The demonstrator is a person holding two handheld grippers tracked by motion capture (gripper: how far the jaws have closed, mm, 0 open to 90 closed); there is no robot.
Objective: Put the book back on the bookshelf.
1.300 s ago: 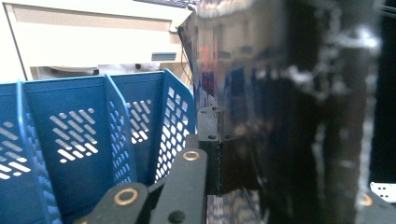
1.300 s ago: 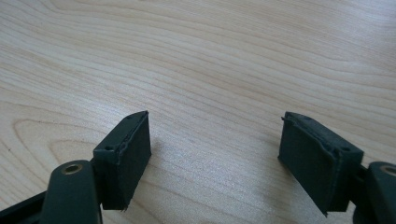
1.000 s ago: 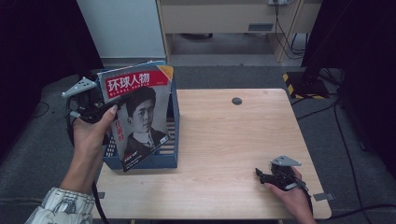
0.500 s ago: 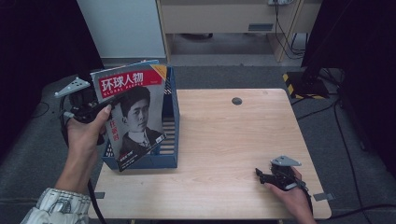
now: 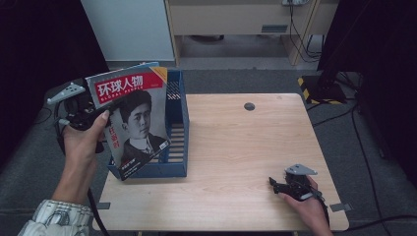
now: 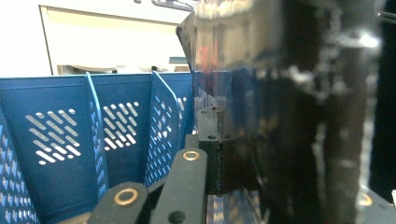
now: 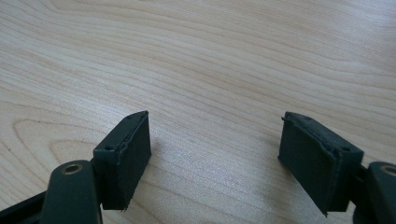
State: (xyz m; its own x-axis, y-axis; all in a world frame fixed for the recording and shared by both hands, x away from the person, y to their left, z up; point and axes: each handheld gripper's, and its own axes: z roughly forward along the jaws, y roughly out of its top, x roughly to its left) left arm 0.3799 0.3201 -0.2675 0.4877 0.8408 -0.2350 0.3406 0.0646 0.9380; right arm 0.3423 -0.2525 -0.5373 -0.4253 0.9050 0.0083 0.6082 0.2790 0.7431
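Currently my left fingers (image 6: pixel 212 154) are clamped on the magazine's (image 5: pixel 133 120) left edge, holding it upright and tilted over the blue file rack (image 5: pixel 178 123) at the table's (image 5: pixel 236 147) left side. Best next move, I judge: square the lower edge to one slot, lower straight, release only once seated. Right gripper (image 7: pixel 215 158) rests on the table, fingers apart, empty.

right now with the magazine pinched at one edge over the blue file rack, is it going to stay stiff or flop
Probably a bit floppy: the magazine is thin and glossy, held only at its left edge by the left gripper, and its lower corner tilts toward the blue file rack. The shiny cover may slip in the pads. It looks light, since one edge pinch carries it.
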